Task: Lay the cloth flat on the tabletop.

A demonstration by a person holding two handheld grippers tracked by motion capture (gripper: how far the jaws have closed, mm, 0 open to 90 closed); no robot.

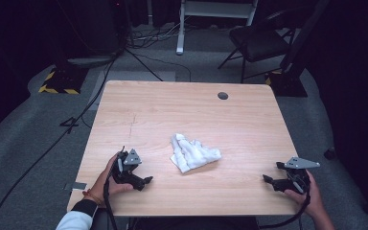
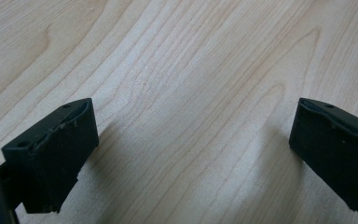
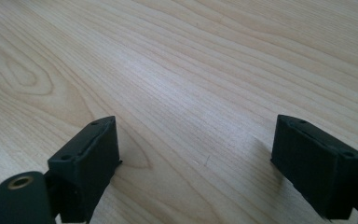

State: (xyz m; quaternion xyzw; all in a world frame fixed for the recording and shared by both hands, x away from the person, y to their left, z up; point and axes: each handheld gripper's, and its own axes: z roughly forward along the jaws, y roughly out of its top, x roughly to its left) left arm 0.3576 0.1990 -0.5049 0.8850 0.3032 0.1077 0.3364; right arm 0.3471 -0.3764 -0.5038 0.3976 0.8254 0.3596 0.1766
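High view: a white cloth (image 1: 192,153) lies crumpled in a loose heap on the wooden table (image 1: 187,110), between the two grippers and a little beyond them. The left gripper (image 1: 143,182), held in the left hand (image 1: 106,179), rests near the table's front edge, pointing right toward the cloth, apart from it. The right gripper (image 1: 268,180), in the right hand (image 1: 311,194), points left, farther from the cloth.

Left gripper view: the left gripper (image 2: 191,154) has its jaws spread wide over bare wood, nothing between them.

Right gripper view: the right gripper (image 3: 196,158) is likewise released, jaws wide apart above bare wood grain.
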